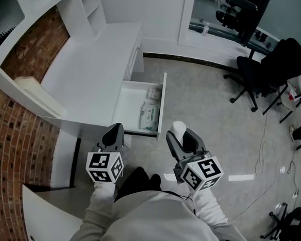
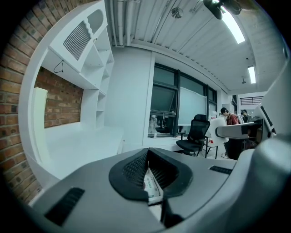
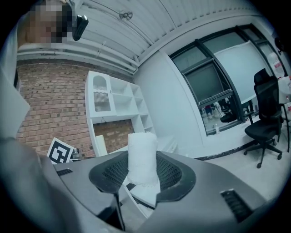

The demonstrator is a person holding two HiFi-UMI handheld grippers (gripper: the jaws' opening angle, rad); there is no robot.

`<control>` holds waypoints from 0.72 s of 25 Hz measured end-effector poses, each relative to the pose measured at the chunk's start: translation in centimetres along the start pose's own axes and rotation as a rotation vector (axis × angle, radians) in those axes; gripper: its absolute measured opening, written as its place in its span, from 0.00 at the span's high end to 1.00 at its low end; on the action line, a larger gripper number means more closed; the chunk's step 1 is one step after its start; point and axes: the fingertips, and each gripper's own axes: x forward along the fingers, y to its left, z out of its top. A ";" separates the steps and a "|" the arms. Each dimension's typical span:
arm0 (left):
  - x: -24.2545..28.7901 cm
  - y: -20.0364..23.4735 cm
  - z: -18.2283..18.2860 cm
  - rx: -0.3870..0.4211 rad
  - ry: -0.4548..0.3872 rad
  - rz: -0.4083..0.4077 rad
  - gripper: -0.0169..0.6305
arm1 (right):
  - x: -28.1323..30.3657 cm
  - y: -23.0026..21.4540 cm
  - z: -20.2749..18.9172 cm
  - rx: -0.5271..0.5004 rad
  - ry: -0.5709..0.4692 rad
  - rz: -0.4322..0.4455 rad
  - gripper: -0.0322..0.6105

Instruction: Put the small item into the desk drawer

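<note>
The white desk (image 1: 92, 71) has its drawer (image 1: 128, 104) pulled open, with white packets (image 1: 149, 117) lying inside. My right gripper (image 1: 182, 138) hovers just in front of the drawer's front panel, shut on a small white roll (image 1: 178, 128). In the right gripper view the roll (image 3: 142, 157) stands upright between the black pads of the right gripper (image 3: 143, 172). My left gripper (image 1: 114, 132) is beside it, at the drawer's near left corner. In its own view the left gripper (image 2: 148, 169) is shut and holds nothing. A drawer packet (image 2: 150, 182) shows through the slit.
Black office chairs (image 1: 266, 68) stand at the right, and cables (image 1: 264, 148) trail over the grey floor. A brick wall (image 1: 13, 140) and white shelves (image 1: 91, 8) border the desk. A white panel (image 1: 50, 213) is at the lower left. People (image 2: 227, 117) stand far off.
</note>
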 end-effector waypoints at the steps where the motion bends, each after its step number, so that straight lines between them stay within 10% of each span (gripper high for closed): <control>1: 0.1 0.1 0.1 0.001 0.001 0.005 0.95 | 0.2 0.0 0.1 0.005 -0.002 0.004 0.64; 18: 7.7 6.3 1.7 -0.027 0.008 0.011 0.95 | 11.2 -1.5 1.8 -0.001 0.017 0.034 0.64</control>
